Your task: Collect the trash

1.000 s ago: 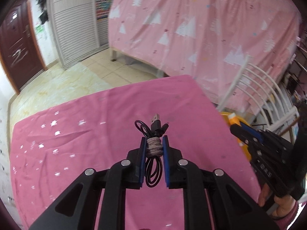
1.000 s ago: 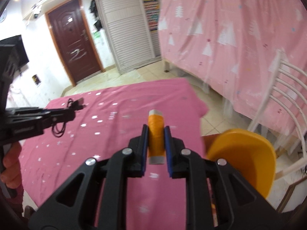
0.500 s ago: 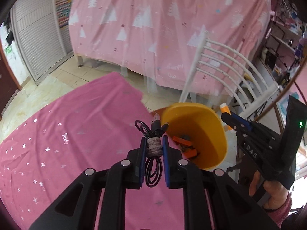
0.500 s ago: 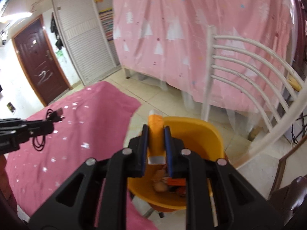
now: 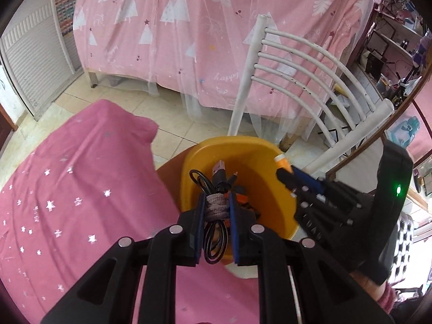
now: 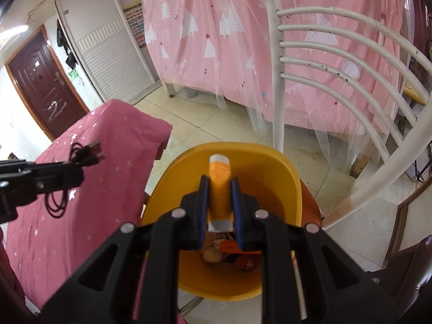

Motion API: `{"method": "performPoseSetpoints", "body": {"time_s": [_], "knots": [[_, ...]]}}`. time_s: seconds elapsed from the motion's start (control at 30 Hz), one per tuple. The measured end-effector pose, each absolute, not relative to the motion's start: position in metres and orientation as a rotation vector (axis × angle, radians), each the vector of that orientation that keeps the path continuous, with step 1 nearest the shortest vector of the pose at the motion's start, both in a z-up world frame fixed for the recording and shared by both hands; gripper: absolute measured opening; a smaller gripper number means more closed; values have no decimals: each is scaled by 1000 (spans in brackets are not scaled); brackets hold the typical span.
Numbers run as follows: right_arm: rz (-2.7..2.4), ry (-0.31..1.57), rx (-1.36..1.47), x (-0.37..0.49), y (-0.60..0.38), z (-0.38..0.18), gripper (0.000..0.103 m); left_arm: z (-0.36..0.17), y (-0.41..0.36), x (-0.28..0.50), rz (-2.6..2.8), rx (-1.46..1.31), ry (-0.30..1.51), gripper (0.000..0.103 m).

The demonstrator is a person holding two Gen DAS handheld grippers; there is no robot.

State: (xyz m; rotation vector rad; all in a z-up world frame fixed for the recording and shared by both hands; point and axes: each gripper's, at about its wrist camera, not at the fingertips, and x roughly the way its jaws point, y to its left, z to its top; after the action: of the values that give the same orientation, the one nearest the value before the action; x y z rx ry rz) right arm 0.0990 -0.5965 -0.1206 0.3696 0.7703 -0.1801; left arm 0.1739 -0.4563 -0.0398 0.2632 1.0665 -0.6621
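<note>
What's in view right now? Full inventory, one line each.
USB cable: 1, black coil bound with a grey tie, held in the left gripper over the bin's left edge
tube: 1, orange with white ends, held in the right gripper above the bin
bin: 1, orange, on the floor beside the table; some trash at its bottom
tablecloth: 1, pink with silver stars, over the table
chair: 1, white, behind the bin
curtain: 1, pink with white trees, background
door: 1, dark red, far left
left gripper: 1, black with blue pads
right gripper: 1, same
</note>
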Motion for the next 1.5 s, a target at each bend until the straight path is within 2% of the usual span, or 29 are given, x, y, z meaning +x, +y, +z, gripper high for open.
{"method": "performPoseSetpoints", "body": {"time_s": [0.07, 0.13, 0.17, 0.2, 0.27, 0.3, 0.33, 0.43, 0.67, 0.77, 1.0, 1.5], "knots": [[-170, 770, 386, 99, -598, -122, 18, -42, -463, 175, -676, 249, 1075, 10], [-179, 766, 393, 98, -600, -122, 45, -44, -468, 177, -685, 234, 1088, 12], [-183, 760, 398, 98, -601, -122, 67, -45, -470, 176, -689, 225, 1094, 14], [-183, 745, 410, 97, -602, -122, 73, -45, -471, 177, -694, 220, 1098, 18], [-183, 739, 415, 97, -603, -121, 73, -45, -471, 177, -705, 211, 1097, 36], [-192, 730, 415, 96, -604, -120, 73, -45, -473, 176, -709, 207, 1095, 54], [-195, 725, 419, 95, -604, -118, 73, -44, -472, 175, -715, 198, 1088, 67], [-204, 716, 423, 94, -604, -115, 73, -41, -467, 175, -709, 193, 1064, 77], [-228, 707, 414, 92, -601, -112, 73, -33, -443, 176, -683, 153, 1032, 86], [-232, 696, 401, 92, -595, -109, 83, -29, -426, 175, -674, 131, 1008, 90], [-213, 644, 356, 91, -572, -96, 97, -15, -382, 170, -633, 90, 938, 94], [-95, 504, 237, 85, -479, -38, 97, 6, -226, 168, -372, -49, 738, 95]]}}
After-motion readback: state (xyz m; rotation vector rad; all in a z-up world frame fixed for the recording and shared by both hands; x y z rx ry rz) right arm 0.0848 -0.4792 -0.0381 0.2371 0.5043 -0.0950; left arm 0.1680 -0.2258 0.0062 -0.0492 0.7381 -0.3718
